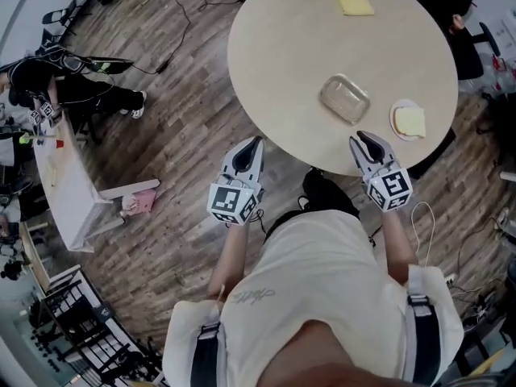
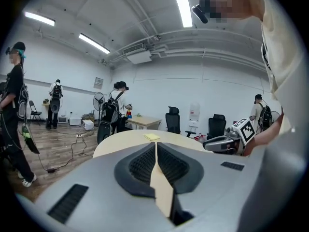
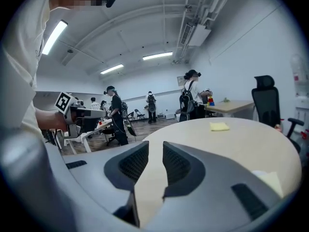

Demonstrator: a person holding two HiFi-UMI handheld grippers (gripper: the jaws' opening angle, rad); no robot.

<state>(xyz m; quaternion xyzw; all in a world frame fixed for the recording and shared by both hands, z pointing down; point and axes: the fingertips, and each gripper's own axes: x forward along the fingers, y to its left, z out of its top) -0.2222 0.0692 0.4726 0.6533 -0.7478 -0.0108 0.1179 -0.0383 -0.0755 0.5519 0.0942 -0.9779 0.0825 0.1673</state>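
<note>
At the near edge of the round table (image 1: 282, 47) I've got both grippers in the air, neither touching anything. Left gripper (image 1: 256, 141) (image 2: 156, 149): jaws pressed together, nothing between them, tip just off the table's near-left rim. Right gripper (image 1: 360, 135) (image 3: 155, 151): jaws a little apart, gap bare, tip over the near rim. The clear container (image 1: 345, 98) sits on the table just beyond the right gripper. A plate (image 1: 397, 119) with a yellow block (image 1: 410, 122) lies just right of the container. A yellow pad (image 1: 354, 2) (image 3: 219, 126) lies at the far side, well apart.
</note>
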